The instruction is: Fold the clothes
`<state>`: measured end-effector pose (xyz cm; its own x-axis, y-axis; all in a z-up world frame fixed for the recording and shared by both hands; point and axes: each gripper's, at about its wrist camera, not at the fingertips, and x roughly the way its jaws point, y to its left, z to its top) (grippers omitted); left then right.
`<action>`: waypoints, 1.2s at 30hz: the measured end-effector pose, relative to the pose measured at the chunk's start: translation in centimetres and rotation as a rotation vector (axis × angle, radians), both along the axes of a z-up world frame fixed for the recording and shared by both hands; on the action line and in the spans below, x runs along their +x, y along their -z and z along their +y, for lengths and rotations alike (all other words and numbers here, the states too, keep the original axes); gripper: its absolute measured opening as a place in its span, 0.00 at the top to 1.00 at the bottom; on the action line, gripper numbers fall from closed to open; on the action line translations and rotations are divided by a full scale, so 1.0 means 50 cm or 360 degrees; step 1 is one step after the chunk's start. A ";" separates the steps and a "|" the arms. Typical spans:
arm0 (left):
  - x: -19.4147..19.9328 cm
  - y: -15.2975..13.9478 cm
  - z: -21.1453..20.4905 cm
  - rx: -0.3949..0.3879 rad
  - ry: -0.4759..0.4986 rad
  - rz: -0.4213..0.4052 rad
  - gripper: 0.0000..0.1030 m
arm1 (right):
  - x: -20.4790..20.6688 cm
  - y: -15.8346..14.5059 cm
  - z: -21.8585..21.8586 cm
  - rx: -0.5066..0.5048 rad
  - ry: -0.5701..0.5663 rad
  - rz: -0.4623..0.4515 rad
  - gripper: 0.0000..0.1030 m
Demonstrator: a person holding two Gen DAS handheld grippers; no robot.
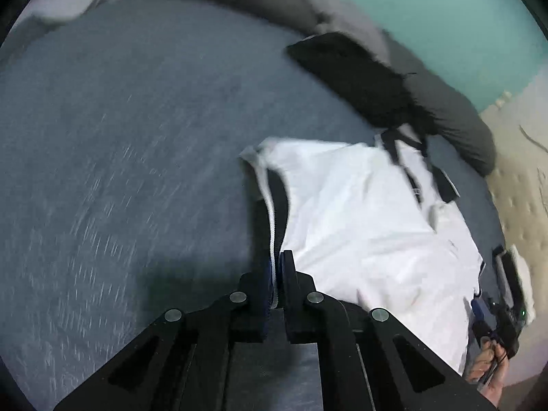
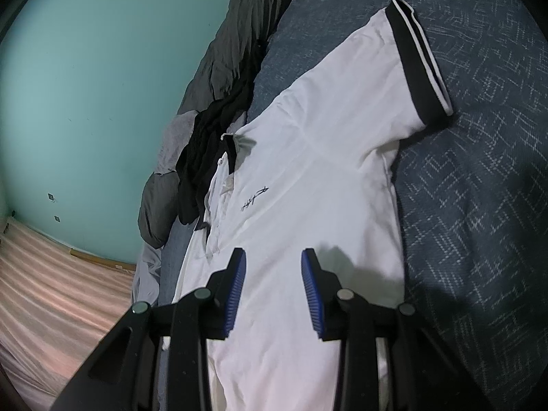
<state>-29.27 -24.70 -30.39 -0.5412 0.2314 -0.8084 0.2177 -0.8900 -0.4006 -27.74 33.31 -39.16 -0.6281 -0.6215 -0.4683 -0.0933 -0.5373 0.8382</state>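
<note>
The left gripper (image 1: 278,274) has its fingers clamped on the dark-banded sleeve edge of the white polo shirt (image 1: 359,212), which lies spread on the blue patterned bed (image 1: 120,137). The right gripper (image 2: 273,286) hovers over the shirt's lower front, its blue-padded fingers (image 2: 236,287) partly apart and holding nothing. Beyond the collar lie a black garment (image 2: 205,157) and a rumpled grey blanket (image 2: 239,34) beside the teal wall (image 2: 102,85).

A blue patterned bed (image 2: 479,188) fills the right; a white polo shirt (image 2: 325,171) lies centre, dark clothes (image 2: 212,157) and a grey duvet (image 2: 239,34) upper left.
</note>
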 end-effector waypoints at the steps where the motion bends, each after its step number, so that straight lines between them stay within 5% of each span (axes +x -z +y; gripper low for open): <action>1: 0.006 0.020 -0.014 0.0031 -0.0031 -0.0040 0.95 | 0.000 -0.001 -0.001 0.0000 -0.0003 0.0003 0.68; 4: 0.008 0.054 -0.022 0.0096 -0.0062 -0.0071 0.94 | 0.000 -0.004 -0.001 0.0001 -0.0005 0.0011 0.68; 10: -0.015 0.041 -0.014 0.0021 -0.0036 -0.0061 0.85 | -0.001 0.001 -0.001 0.0002 -0.0007 0.0001 0.68; 14: -0.033 0.010 -0.043 -0.0025 -0.0126 0.0031 0.45 | -0.001 0.001 -0.001 0.0008 -0.0007 0.0002 0.68; 20: -0.134 0.000 -0.045 -0.0123 -0.0115 0.0093 0.44 | 0.001 0.001 -0.005 0.0020 -0.0017 0.0003 0.68; 26: -0.203 0.035 -0.058 -0.0115 -0.0087 0.0059 0.45 | -0.001 0.005 -0.006 0.0034 -0.0019 -0.0006 0.68; 29: -0.204 0.052 -0.050 -0.0145 -0.0060 0.0021 0.78 | -0.002 0.008 -0.005 0.0034 -0.0016 -0.0011 0.68; 32: -0.207 0.050 -0.042 -0.0160 -0.0053 0.0035 0.94 | -0.001 0.010 -0.006 0.0035 -0.0018 -0.0015 0.68; 36: -0.206 0.021 -0.066 -0.0224 -0.0143 0.0078 0.95 | -0.002 0.008 -0.006 0.0038 -0.0020 -0.0012 0.68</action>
<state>-39.59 -27.98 -31.46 -0.5943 0.0667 -0.8015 0.2819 -0.9160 -0.2853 -27.85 33.00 -39.57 -0.6166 -0.6180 -0.4878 -0.0927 -0.5583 0.8244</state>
